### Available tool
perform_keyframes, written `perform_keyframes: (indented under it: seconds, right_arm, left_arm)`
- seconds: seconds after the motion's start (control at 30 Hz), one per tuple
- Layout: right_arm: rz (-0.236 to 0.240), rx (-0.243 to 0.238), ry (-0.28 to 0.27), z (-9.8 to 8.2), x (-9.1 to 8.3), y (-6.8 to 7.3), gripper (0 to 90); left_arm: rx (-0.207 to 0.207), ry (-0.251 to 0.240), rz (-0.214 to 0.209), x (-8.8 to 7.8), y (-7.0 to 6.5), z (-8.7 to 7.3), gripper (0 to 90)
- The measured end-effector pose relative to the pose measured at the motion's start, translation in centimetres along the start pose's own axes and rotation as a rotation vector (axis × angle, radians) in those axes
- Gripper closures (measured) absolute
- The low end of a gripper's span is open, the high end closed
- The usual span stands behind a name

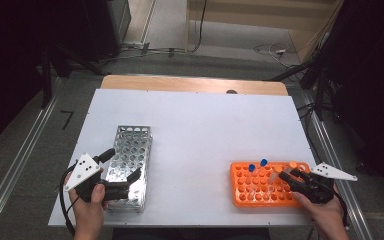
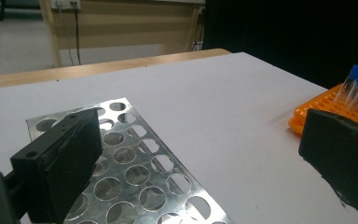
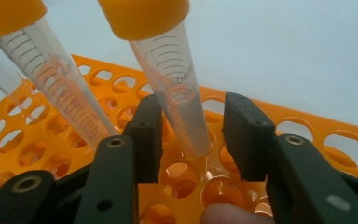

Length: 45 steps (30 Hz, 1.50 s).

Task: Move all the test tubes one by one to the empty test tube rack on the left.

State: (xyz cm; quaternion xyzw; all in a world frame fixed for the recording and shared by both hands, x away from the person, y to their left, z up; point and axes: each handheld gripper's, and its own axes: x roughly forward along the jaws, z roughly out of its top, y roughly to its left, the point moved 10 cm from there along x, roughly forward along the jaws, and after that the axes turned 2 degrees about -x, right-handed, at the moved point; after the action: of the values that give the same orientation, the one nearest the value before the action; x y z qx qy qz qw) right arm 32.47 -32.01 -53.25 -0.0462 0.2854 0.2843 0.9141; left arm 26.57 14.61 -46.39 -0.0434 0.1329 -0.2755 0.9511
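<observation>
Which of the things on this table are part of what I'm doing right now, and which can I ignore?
In the job:
orange-capped tube between the right gripper jaws
orange rack
metal rack by the open left gripper

Idle:
blue-capped tubes
floor cables

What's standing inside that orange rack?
The orange rack holds two blue-capped tubes and orange-capped tubes; most holes look empty. The right gripper hides some holes behind it.

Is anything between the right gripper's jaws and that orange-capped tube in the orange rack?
Nothing visible. In the right gripper view the orange-capped tube already stands between the open jaws of the right gripper, with a gap on the right side. A second orange-capped tube leans beside it, outside the jaws, in the orange rack.
</observation>
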Motion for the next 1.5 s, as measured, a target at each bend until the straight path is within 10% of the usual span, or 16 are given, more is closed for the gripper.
perform_keyframes:
  seconds: [0.3, 0.8, 1.5]
  right_arm:
    - [-0.067, -0.046, 0.004, -0.1, 0.1, 0.1, 72.4]
    - [0.033, 0.036, -0.054, 3.2, -1.8, 0.3, 73.0]
    - [0.107, -0.050, -0.165, 9.9, -1.9, 5.1, 73.0]
  left_arm:
    - [-0.013, 0.000, -0.008, 0.2, -0.2, 0.2, 0.0]
    - [0.013, 0.016, -0.049, 0.8, -1.9, 0.7, 0.0]
    - [0.040, 0.046, -0.142, 2.4, -4.9, 1.8, 0.0]
